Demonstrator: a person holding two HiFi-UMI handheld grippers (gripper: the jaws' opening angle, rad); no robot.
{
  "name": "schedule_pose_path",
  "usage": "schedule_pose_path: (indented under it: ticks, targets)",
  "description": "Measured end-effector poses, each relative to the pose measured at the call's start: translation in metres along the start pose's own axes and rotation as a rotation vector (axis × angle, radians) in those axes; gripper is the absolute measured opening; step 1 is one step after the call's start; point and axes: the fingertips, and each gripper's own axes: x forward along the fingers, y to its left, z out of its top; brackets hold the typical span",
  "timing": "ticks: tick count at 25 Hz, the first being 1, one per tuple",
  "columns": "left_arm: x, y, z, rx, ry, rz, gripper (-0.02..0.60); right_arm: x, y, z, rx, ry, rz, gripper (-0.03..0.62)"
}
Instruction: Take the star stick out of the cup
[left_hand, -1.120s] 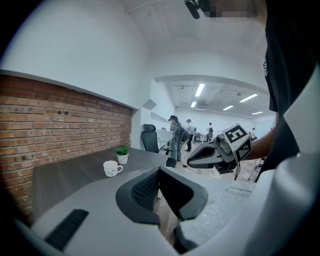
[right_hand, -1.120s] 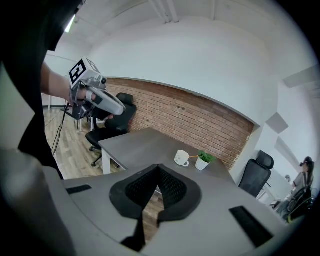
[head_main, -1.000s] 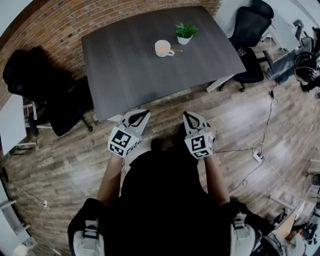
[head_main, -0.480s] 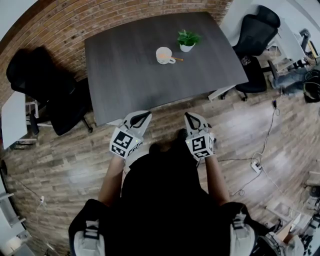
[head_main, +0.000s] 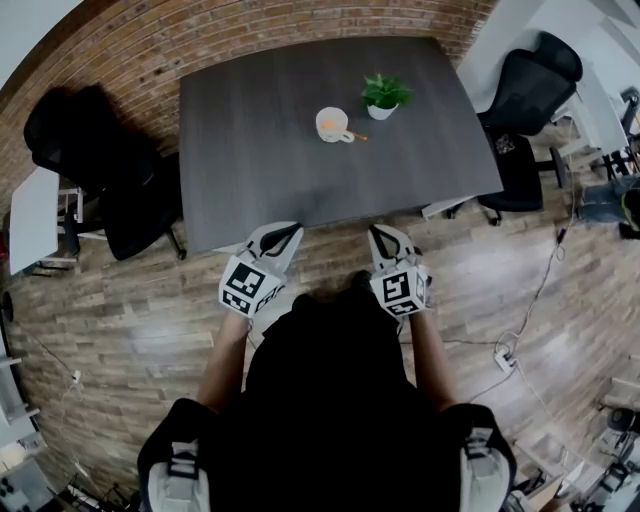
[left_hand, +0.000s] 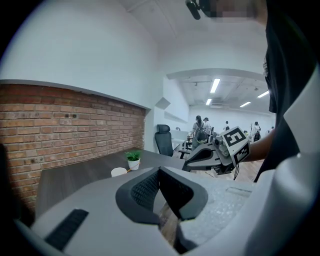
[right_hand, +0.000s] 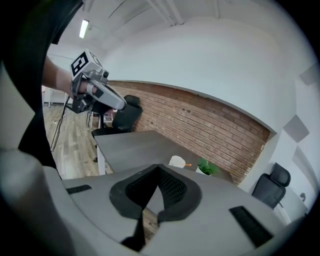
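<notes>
Jutting from cup (head_main: 331, 124), seemingly star stick (head_main: 357, 136) overhead.

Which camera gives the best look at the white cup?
The head view: the cup stands whole and unblocked on the table. Both gripper views show it small, its lower part cut off by the housing of the jaws.

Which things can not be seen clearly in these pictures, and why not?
1. Star stick: head view, too small; only an orange bit shows at the cup, no star shape.
2. Inside of the cup: both gripper views, hidden by its own wall.
3. Base of the cup: left gripper view, covered by the body of the left gripper.
</notes>
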Motion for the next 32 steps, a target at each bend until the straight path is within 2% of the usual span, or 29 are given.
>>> schedule_pose_path:
  ticks: [10, 15, 23, 32]
  targets:
    - [0.066, -0.01, 0.033, -0.011, -0.018, 0.067, 0.002, 0.012, -0.072, -0.024, -0.026, -0.016, 0.068, 0.0]
    - [0.087, -0.017, 0.038, -0.032, -0.014, 0.111, 0.002, 0.017, -0.096, -0.035, -0.05, -0.038, 0.111, 0.0]
    - [0.115, -0.03, 0.039, -0.049, 0.005, 0.156, 0.002, 0.019, -0.119, -0.055, -0.05, -0.052, 0.167, 0.0]
    - [0.126, -0.037, 0.034, -0.06, 0.038, 0.162, 0.002, 0.025, -0.128, -0.064, -0.035, -0.056, 0.194, 0.0]
